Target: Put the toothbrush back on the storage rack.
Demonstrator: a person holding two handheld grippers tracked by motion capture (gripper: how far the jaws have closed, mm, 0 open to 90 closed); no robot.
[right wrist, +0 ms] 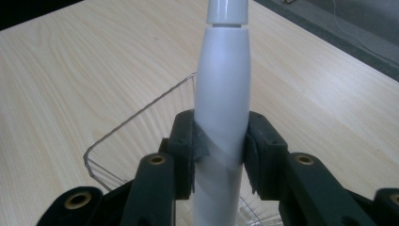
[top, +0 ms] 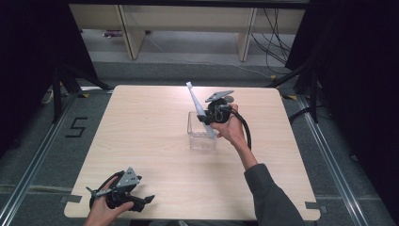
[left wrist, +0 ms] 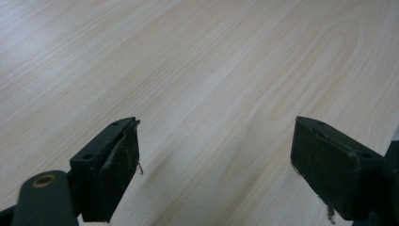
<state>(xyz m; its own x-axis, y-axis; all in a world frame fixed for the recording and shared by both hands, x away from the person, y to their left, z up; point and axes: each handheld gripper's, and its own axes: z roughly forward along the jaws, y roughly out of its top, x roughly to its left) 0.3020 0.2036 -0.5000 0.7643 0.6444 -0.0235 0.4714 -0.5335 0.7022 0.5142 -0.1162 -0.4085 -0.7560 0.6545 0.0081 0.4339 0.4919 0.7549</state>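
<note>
Toothbrush (right wrist: 222, 94) clamped, right hand-held gripper (right wrist: 221, 153) | left (left wrist: 216, 165) apart | wooden table (top: 141, 127)

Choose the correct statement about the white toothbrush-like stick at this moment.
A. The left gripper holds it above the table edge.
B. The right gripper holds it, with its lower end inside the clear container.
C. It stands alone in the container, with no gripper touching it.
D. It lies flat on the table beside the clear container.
B: the right gripper is clamped on the white stick, whose lower end sits in the clear container.
</note>
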